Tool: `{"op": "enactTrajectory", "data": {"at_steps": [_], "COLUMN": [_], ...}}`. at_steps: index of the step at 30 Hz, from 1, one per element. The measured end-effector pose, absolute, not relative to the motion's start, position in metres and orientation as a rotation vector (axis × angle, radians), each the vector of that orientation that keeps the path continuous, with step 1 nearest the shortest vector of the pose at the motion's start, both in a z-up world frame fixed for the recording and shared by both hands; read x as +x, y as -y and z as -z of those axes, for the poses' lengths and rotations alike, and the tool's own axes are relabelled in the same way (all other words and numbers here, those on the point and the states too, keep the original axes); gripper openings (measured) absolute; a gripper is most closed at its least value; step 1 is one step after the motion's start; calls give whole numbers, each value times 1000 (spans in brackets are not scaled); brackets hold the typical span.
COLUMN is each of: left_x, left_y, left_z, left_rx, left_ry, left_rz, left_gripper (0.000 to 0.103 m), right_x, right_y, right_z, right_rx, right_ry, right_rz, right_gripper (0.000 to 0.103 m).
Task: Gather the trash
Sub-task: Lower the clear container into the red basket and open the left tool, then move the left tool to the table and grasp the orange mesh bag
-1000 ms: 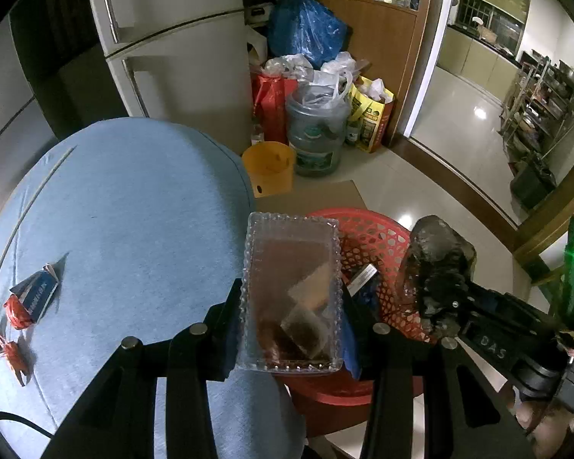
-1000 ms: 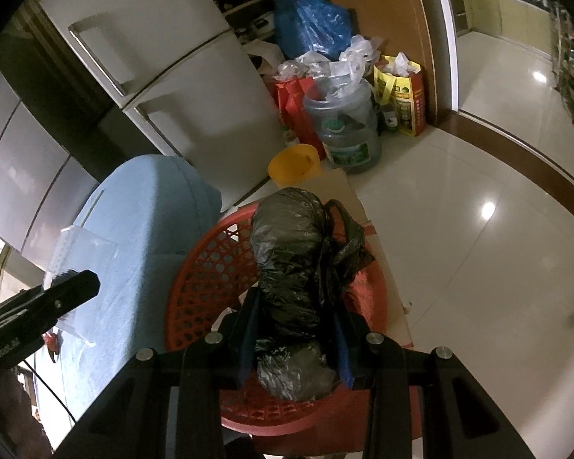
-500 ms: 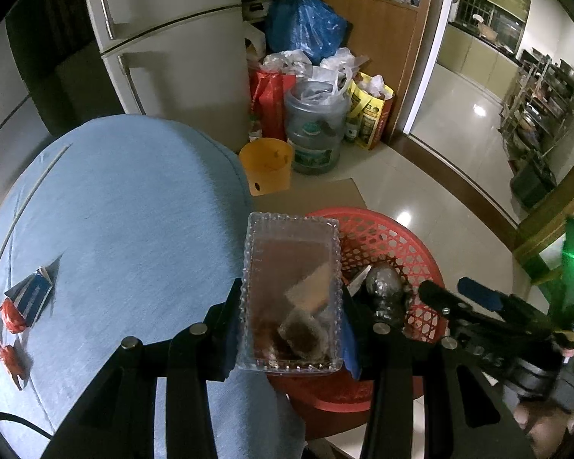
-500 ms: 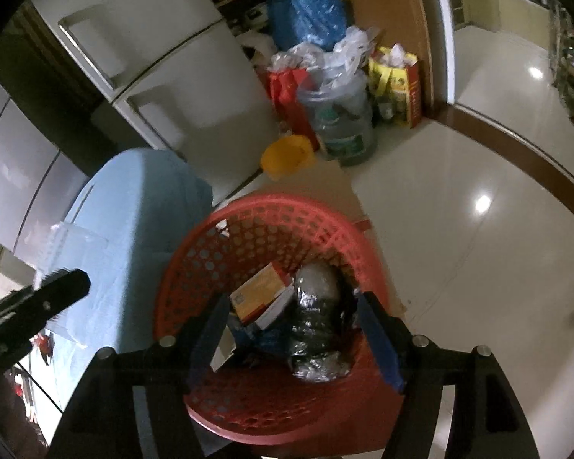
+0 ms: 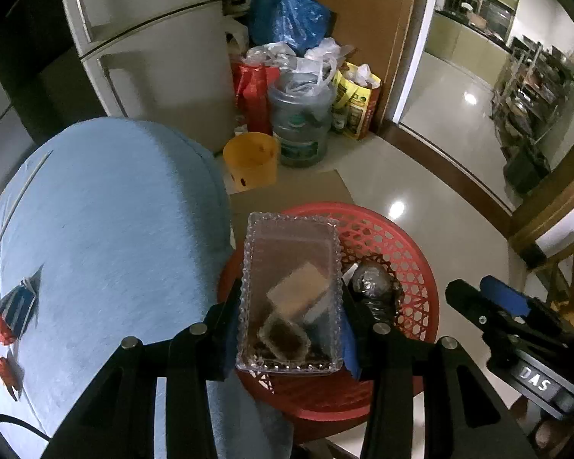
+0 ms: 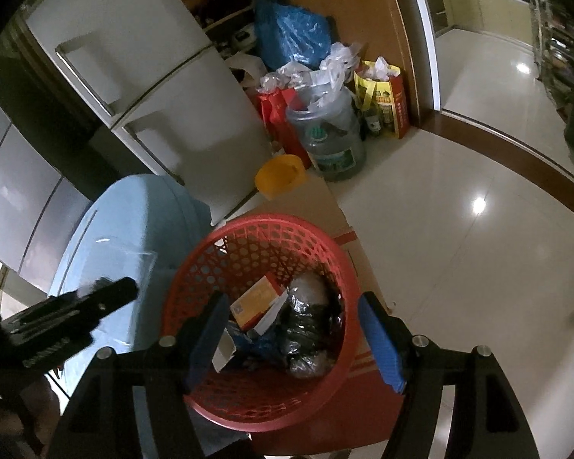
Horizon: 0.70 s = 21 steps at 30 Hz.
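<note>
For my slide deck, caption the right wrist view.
Open right gripper above red basket holding the dropped black bag.

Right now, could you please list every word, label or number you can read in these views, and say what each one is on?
"DAS": white letters on the body of the right tool, seen from the left wrist view.
Yellow bag: printing too blurred to read.
Water jug label: too blurred to read.
Orange box in the red basket: print too small to read.
Nothing else is legible.

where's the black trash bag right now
In the right wrist view the black trash bag lies inside the red basket, right of an orange box.
</note>
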State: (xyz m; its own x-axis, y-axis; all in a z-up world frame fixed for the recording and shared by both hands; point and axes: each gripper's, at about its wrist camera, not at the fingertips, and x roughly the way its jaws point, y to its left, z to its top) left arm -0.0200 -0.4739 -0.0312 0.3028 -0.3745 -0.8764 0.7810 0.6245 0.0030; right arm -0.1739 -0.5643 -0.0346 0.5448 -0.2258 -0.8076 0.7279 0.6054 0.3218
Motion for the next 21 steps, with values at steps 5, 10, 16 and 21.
{"op": "enactTrajectory", "data": {"at_steps": [5, 10, 16, 21], "left_x": [-19, -19, -17, -8], "left_y": [482, 482, 471, 442], "left_z": [38, 41, 33, 22], "left_rx": [476, 482, 468, 417], "left_ry": [-1014, -1024, -1006, -994], "left_rz": [826, 831, 823, 789], "left_gripper": [49, 68, 68, 69], "right_x": [-178, -182, -178, -169], "right_y": [562, 563, 557, 545], "right_z": [28, 22, 16, 13], "right_rx": [706, 703, 688, 668], "right_ry": [-789, -775, -772, -775], "right_rz": [636, 646, 636, 605], "right_gripper": [73, 73, 73, 73]}}
